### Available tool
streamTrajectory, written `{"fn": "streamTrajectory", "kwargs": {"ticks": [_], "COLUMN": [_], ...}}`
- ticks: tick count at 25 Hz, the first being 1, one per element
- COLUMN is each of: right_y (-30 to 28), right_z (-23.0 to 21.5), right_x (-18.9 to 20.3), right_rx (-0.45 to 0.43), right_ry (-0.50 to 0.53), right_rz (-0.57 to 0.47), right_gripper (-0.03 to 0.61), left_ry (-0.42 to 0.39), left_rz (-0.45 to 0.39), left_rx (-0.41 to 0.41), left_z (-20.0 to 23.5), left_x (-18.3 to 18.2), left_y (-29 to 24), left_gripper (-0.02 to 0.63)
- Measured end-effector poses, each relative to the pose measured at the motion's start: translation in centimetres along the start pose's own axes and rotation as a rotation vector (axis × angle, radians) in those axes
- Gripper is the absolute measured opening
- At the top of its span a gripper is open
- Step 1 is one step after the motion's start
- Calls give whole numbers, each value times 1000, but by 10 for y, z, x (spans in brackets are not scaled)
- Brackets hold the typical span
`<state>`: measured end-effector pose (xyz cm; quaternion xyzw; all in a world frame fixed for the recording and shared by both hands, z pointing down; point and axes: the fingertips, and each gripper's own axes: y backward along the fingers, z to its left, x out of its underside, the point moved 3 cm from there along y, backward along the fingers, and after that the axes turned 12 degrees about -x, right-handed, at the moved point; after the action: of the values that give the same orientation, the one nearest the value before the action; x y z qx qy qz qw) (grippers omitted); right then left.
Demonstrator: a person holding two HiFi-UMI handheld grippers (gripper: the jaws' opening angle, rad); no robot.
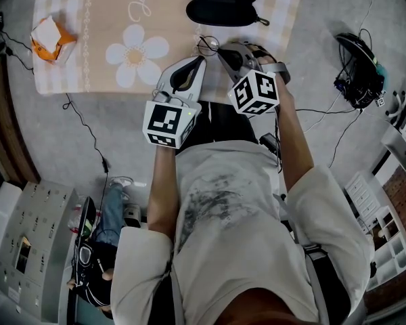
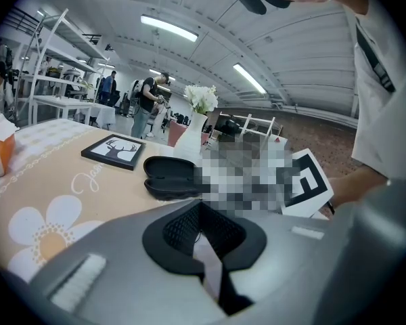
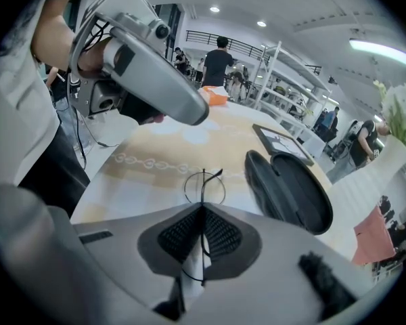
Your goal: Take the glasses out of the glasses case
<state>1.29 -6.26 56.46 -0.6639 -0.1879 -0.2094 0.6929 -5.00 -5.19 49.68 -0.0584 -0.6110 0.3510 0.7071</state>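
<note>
An open black glasses case point(image 1: 222, 2) lies at the far side of the beige flower-print cloth point(image 1: 115, 19), and nothing shows inside it. My right gripper point(image 1: 220, 51) is shut on thin wire-rimmed glasses point(image 1: 208, 44), held just above the cloth on the near side of the case. In the right gripper view a round lens ring point(image 3: 204, 188) sticks out past the closed pads point(image 3: 220, 235), with the case point(image 3: 291, 188) to the right. My left gripper point(image 1: 201, 60) hovers beside it, jaws together and empty. The left gripper view shows the case point(image 2: 169, 176) ahead.
An orange packet point(image 1: 52, 39) sits on the cloth's left edge. A framed deer picture point(image 2: 113, 152) and a white vase with flowers point(image 2: 195, 127) stand beyond the case. Cables and a headset point(image 1: 357, 70) lie on the grey surface at the right.
</note>
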Motion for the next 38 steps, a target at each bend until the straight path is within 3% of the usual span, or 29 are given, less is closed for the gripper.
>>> {"fn": "streamTrajectory", "kwargs": {"ticks": [15, 26, 38], "right_y": [0, 2, 38], "right_z": [1, 1, 0], "right_x": [-1, 0, -14], "right_rx": [-27, -43, 33], "right_ry": [14, -7, -43], "right_rz": [11, 24, -20], "right_gripper": [23, 107, 133], "left_ry": [-4, -12, -44], "left_rz": [-7, -8, -39], "left_rx": [-5, 4, 30], "left_z": [2, 3, -2], "left_x": [-5, -8, -25], "left_y": [1, 1, 9], "left_gripper": [8, 8, 8]}}
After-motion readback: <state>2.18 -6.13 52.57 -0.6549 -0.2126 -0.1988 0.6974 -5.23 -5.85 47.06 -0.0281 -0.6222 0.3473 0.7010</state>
